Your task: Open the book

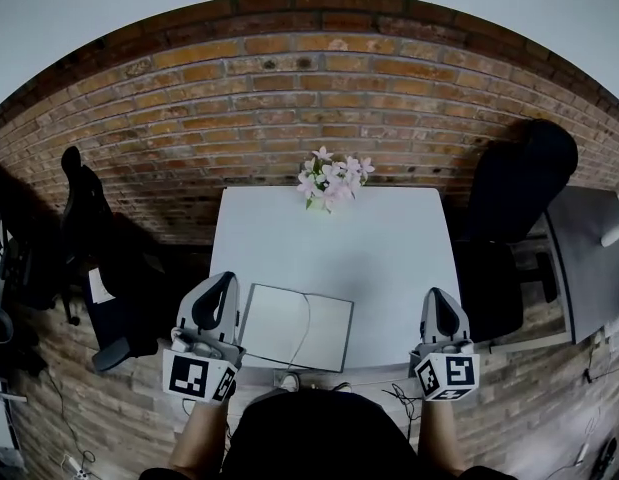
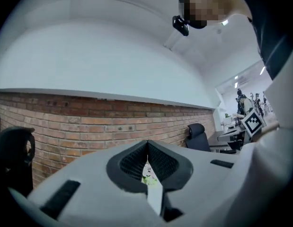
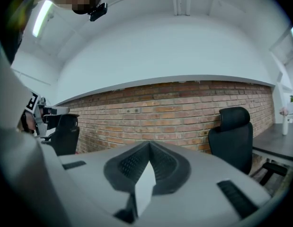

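Observation:
The book (image 1: 296, 326) lies open on the white table (image 1: 389, 258) by its near edge, with blank white pages facing up. My left gripper (image 1: 222, 282) is held above the table's near left corner, just left of the book and not touching it. In the left gripper view its jaws (image 2: 147, 143) are shut with nothing between them. My right gripper (image 1: 437, 296) hovers at the near right corner, well clear of the book. In the right gripper view (image 3: 149, 144) its jaws meet and hold nothing. Both point level at the brick wall.
A vase of pink and white flowers (image 1: 331, 180) stands at the table's far edge. Black office chairs stand left (image 1: 89, 228) and right (image 1: 519, 198) of the table. A grey desk (image 1: 589, 258) is at the far right. The brick wall (image 1: 309, 98) runs behind.

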The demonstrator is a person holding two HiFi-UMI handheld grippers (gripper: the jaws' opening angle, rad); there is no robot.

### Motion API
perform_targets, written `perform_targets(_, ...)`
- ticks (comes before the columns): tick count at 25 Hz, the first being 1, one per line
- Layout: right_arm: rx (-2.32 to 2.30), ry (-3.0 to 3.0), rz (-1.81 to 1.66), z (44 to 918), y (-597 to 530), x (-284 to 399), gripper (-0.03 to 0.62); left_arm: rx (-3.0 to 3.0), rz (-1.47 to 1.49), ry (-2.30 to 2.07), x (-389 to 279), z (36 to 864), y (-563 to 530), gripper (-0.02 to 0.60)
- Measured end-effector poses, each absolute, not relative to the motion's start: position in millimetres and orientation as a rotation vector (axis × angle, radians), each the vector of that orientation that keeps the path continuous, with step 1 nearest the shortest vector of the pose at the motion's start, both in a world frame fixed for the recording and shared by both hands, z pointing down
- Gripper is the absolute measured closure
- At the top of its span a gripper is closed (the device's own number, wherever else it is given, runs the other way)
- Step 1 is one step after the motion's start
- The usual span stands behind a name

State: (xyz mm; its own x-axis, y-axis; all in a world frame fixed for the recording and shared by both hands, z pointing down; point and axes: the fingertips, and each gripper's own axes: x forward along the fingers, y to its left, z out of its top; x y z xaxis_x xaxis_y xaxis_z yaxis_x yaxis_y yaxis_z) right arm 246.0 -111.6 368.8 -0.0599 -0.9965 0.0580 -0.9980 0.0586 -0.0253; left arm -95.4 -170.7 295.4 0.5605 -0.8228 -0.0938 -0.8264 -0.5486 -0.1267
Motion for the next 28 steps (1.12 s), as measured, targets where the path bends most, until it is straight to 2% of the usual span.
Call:
perform_targets(9,2.077,-2.330,0.078,342.0,-119.1,237.3,0.583,-2.624,0.012,1.481,-118.7,297.2,-156.7,0.555)
perform_targets(28,2.014,-2.357,-0.012,321.6,-99.0,218.8,0.583,-2.682,0.036,1.484,-116.7,300.4,-131.0,0.555)
